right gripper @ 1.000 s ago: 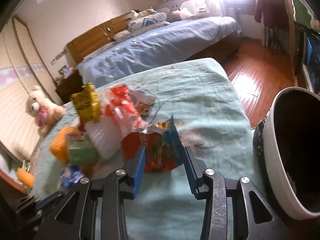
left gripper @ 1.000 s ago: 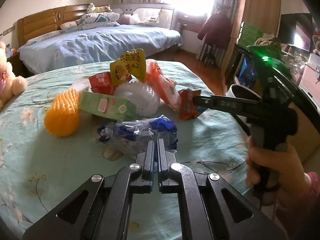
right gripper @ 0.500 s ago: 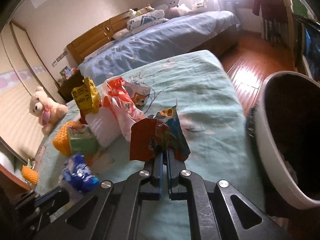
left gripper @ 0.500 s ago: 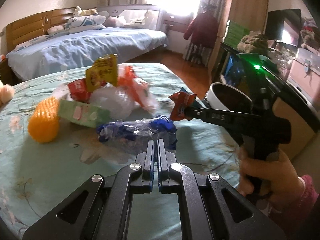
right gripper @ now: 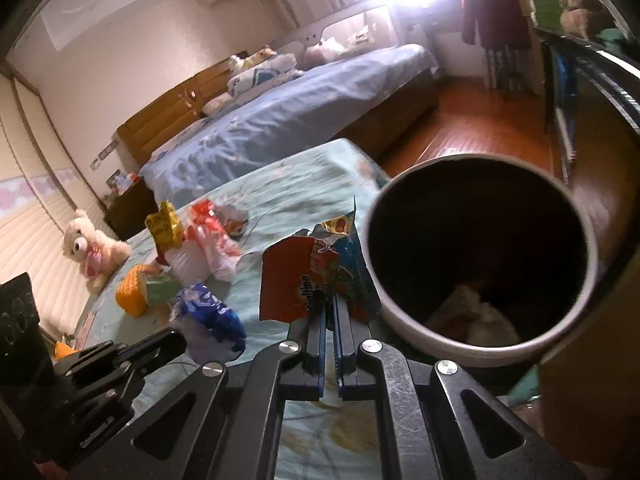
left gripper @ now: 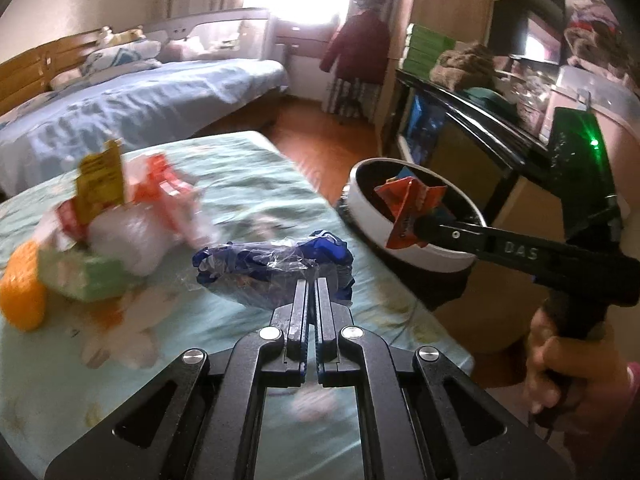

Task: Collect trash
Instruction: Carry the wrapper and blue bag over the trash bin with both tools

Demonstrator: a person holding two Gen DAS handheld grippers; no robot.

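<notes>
My left gripper (left gripper: 311, 286) is shut on a crumpled blue and clear plastic bag (left gripper: 276, 268) and holds it above the table; it also shows in the right wrist view (right gripper: 208, 318). My right gripper (right gripper: 330, 300) is shut on a red and blue snack wrapper (right gripper: 304, 276) and holds it at the rim of the white trash bin (right gripper: 480, 344). In the left wrist view the wrapper (left gripper: 408, 208) hangs over the bin (left gripper: 400, 240).
A pile of trash lies on the green tablecloth (left gripper: 248, 200): a yellow packet (left gripper: 102, 176), red wrappers (left gripper: 168, 184), a white bag (left gripper: 124, 236), a green carton (left gripper: 80, 276), an orange foam net (left gripper: 20, 300). A teddy bear (right gripper: 94, 248) sits at the far side. The bed (right gripper: 288, 116) is behind.
My right gripper closed on the red wrapper, lifted it off the table and carried it right to the bin. My left gripper raised the blue bag and swung right.
</notes>
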